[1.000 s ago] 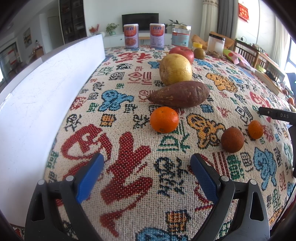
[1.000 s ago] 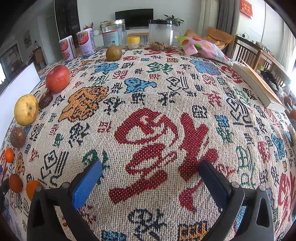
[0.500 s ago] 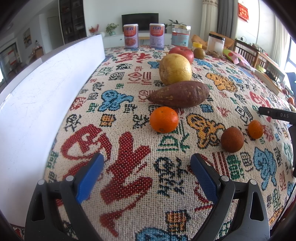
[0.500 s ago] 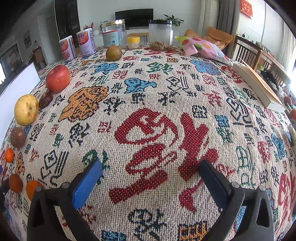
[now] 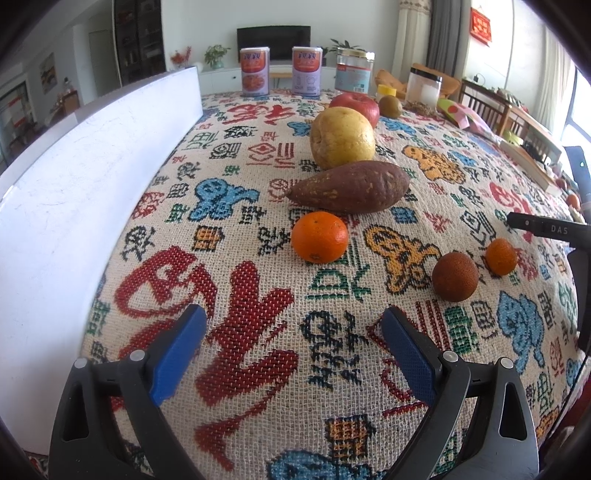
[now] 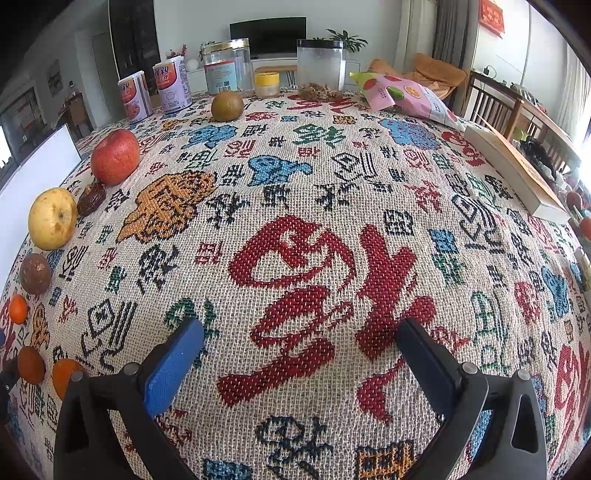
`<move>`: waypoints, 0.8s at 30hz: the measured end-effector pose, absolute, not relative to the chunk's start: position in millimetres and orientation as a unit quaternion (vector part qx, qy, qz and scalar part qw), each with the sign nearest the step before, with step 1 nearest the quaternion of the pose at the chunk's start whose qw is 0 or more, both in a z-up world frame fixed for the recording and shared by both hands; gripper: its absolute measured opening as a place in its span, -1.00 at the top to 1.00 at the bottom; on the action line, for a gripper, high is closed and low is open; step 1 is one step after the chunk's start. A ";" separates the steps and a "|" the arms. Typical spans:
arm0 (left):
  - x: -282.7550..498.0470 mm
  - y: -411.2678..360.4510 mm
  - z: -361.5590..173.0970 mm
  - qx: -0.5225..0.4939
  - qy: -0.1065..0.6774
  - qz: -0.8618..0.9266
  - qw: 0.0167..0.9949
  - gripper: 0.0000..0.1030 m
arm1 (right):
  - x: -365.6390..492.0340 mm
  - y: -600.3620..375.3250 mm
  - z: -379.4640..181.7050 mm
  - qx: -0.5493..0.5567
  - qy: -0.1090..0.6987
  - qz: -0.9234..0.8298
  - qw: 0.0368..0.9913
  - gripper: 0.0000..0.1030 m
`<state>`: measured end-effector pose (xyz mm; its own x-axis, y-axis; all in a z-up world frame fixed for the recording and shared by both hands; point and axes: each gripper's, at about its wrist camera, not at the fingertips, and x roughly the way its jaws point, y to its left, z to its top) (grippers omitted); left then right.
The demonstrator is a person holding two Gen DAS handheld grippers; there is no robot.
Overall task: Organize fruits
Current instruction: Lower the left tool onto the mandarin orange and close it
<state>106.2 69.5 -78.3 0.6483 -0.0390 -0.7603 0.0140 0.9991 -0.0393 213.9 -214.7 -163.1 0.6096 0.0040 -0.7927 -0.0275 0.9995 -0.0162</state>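
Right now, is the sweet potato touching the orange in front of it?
Apart. In the left wrist view a strip of tablecloth shows between the sweet potato and the orange.

You see a white wall (image 6: 192,22) behind, with a dark TV (image 6: 267,35) on a low white cabinet (image 5: 221,75); at right, grey curtains (image 6: 448,31), wooden chairs (image 6: 491,107) and bright daylight from a window (image 5: 581,107)

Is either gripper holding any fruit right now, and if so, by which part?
Nothing is held. The left gripper and the right gripper are both open over bare tablecloth, with no fruit between their fingers.
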 end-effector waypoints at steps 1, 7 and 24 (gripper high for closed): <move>104.9 71.0 -77.5 -0.020 0.419 -0.020 0.907 -0.87 | 213.9 -214.8 -163.1 -0.013 0.442 0.009 0.897 -1.00; 116.5 76.0 -62.2 -0.032 0.438 -0.065 0.896 -0.86 | 214.0 -214.8 -163.0 -0.013 0.442 0.009 0.897 -1.00; 149.1 80.9 -57.7 -0.048 0.429 -0.062 0.900 0.41 | 214.1 -214.9 -163.1 -0.014 0.443 0.008 0.897 -1.00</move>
<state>149.1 80.9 -57.7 0.6242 -0.1527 -0.7662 0.0696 0.9877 -0.1401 214.1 -214.9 -163.1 0.6078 0.0024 -0.7941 -0.0269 0.9995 -0.0175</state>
